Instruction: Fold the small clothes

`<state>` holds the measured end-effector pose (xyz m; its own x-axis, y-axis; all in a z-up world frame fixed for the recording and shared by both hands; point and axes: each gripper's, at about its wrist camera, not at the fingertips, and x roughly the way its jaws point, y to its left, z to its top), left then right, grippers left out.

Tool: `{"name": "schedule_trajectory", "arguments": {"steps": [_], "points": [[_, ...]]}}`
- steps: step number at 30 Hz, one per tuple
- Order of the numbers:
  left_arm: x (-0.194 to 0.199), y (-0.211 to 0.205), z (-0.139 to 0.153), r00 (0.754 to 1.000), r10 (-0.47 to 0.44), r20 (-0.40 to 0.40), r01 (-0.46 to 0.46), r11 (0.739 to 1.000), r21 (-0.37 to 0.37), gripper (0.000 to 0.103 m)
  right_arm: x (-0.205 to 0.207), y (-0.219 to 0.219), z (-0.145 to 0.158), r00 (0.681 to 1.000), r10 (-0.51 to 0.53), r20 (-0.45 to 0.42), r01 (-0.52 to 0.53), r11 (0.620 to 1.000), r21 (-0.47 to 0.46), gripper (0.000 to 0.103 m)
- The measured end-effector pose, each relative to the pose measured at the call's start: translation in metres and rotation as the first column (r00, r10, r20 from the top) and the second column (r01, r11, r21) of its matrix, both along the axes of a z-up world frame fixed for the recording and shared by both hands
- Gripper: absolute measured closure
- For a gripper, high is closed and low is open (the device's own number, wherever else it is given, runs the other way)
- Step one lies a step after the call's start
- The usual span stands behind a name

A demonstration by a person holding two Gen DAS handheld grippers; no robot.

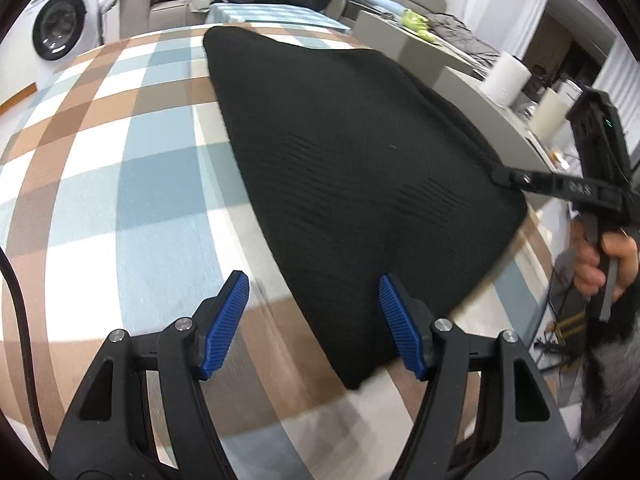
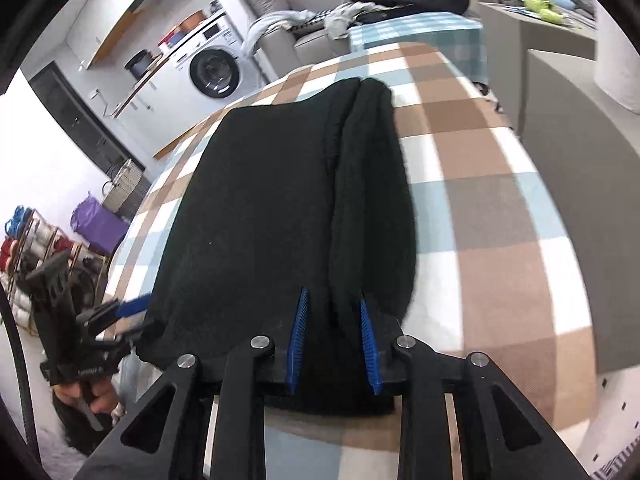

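A black knit garment [image 1: 344, 152] lies flat on the checked cloth [image 1: 120, 184] that covers the table. My left gripper [image 1: 318, 320] hangs open just above the garment's near corner; one blue pad [image 1: 400, 320] is over the knit, the other over bare cloth. In the right wrist view the left gripper [image 2: 132, 312] sits at the garment's [image 2: 260, 208] left corner. My right gripper [image 2: 333, 340] is narrow, with a thick fold of the knit filling the gap between its pads. From the left wrist view the right gripper [image 1: 502, 176] pinches the garment's right edge.
A washing machine [image 1: 60, 28] stands at the back left, and a sofa [image 1: 168, 4] piled with clothes is behind the table. A grey counter [image 1: 460, 76] with a paper roll [image 1: 508, 78] runs along the right. A rack of yarn [image 2: 28, 248] sits low on the left.
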<state>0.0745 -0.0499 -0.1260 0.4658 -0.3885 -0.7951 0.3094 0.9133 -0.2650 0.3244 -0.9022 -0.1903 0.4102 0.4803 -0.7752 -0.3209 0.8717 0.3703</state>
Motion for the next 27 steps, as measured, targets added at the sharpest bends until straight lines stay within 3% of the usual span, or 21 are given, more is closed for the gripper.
{"name": "schedule_trajectory", "arguments": {"steps": [4, 11, 17, 18, 20, 21, 23, 27], "points": [[-0.008, 0.0, 0.0, 1.0, 0.0, 0.002, 0.0, 1.0, 0.031, 0.038, 0.002, -0.002, -0.009, 1.0, -0.012, -0.014, 0.012, 0.999, -0.036, 0.075], [0.013, 0.006, 0.002, 0.998, 0.067, 0.01, -0.067, 0.997, -0.043, 0.038, -0.002, -0.009, -0.001, 0.999, -0.033, -0.002, 0.033, 0.999, -0.004, 0.061], [0.046, 0.002, -0.004, 0.993, 0.12, 0.015, -0.119, 0.989, -0.083, 0.039, 0.021, 0.004, -0.008, 0.998, -0.067, 0.006, 0.067, 0.998, 0.009, 0.061], [0.051, 0.001, -0.005, 0.992, 0.122, 0.018, -0.119, 0.988, -0.101, 0.044, 0.023, 0.006, -0.009, 0.998, -0.07, 0.004, 0.07, 0.998, 0.008, 0.061], [0.056, 0.0, -0.006, 0.99, 0.137, 0.02, -0.134, 0.986, -0.099, 0.076, 0.026, 0.007, -0.011, 0.997, -0.078, -0.002, 0.078, 0.997, 0.014, 0.062], [0.058, 0.0, -0.007, 0.989, 0.145, 0.024, -0.143, 0.985, -0.093, 0.082, 0.026, 0.008, -0.012, 0.997, -0.078, 0.001, 0.078, 0.997, 0.013, 0.063], [0.059, 0.006, -0.008, 0.986, 0.163, 0.015, -0.16, 0.979, -0.129, 0.089, 0.027, 0.008, -0.016, 0.997, -0.069, -0.021, 0.07, 0.996, 0.05, 0.079], [0.058, 0.009, -0.008, 0.983, 0.183, 0.025, -0.178, 0.975, -0.13, 0.092, 0.026, 0.016, -0.02, 0.997, -0.062, -0.039, 0.064, 0.996, 0.063, 0.084]]}}
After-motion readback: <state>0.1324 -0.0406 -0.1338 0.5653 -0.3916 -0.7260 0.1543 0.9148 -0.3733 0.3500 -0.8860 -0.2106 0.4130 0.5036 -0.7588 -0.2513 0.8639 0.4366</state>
